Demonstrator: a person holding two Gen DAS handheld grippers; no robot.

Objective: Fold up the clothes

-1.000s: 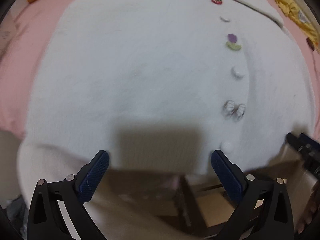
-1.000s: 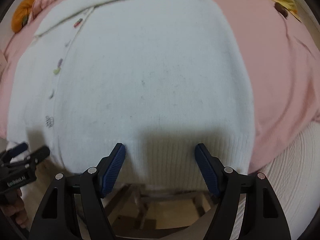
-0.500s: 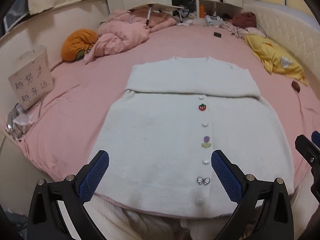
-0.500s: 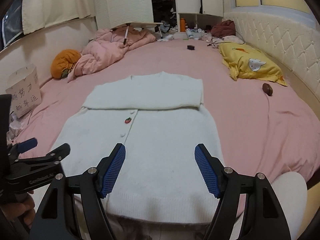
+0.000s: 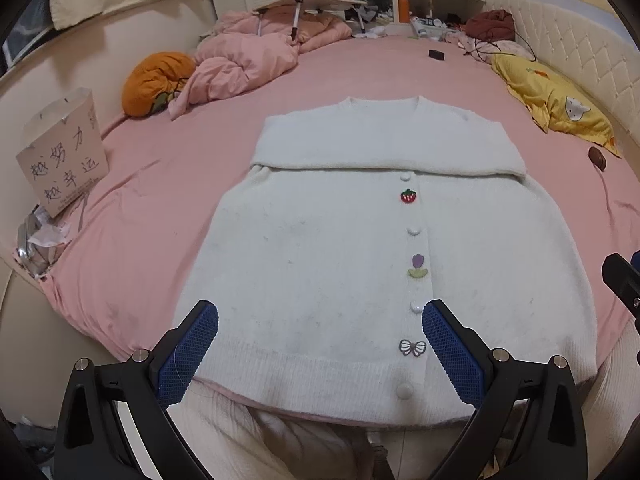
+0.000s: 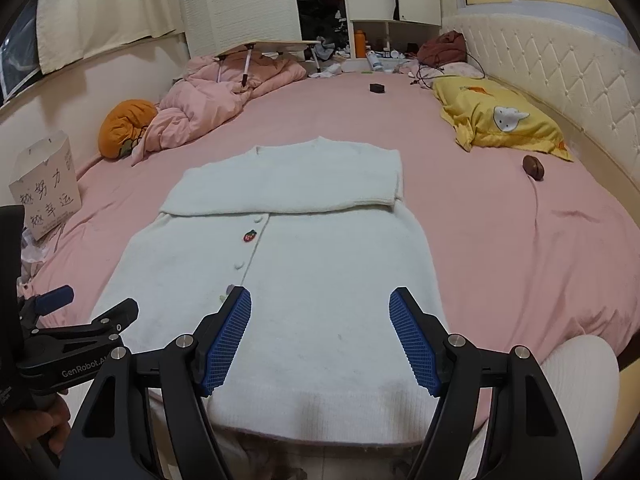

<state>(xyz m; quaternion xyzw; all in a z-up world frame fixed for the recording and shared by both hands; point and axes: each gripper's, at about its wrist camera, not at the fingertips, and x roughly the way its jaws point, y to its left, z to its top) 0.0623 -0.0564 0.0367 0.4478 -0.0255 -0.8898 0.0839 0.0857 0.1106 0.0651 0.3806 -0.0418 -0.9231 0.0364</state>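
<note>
A white knitted cardigan (image 5: 332, 248) (image 6: 320, 264) lies flat on the pink bed (image 5: 140, 208), buttoned, with strawberry, tulip and bow patches down its front. Both sleeves are folded across the chest as one band (image 5: 384, 148). Its ribbed hem reaches the bed's near edge. My left gripper (image 5: 320, 344) hangs open above the hem's left half, nothing between its blue pads. My right gripper (image 6: 320, 340) is open above the hem's right half, also empty. The left gripper's side (image 6: 72, 332) shows at the left of the right wrist view, in a hand.
A rumpled pink duvet (image 5: 248, 60) and an orange cushion (image 5: 156, 80) lie at the far left. A yellow pillow (image 5: 556, 104) and a small brown object (image 5: 597, 158) are at the right. A paper bag (image 5: 64, 152) stands by the left wall. A padded headboard (image 6: 560, 64) runs along the right.
Both grippers have risen and tilted up from close over the hem, so the whole cardigan and room came into view. Both stayed open and empty.
</note>
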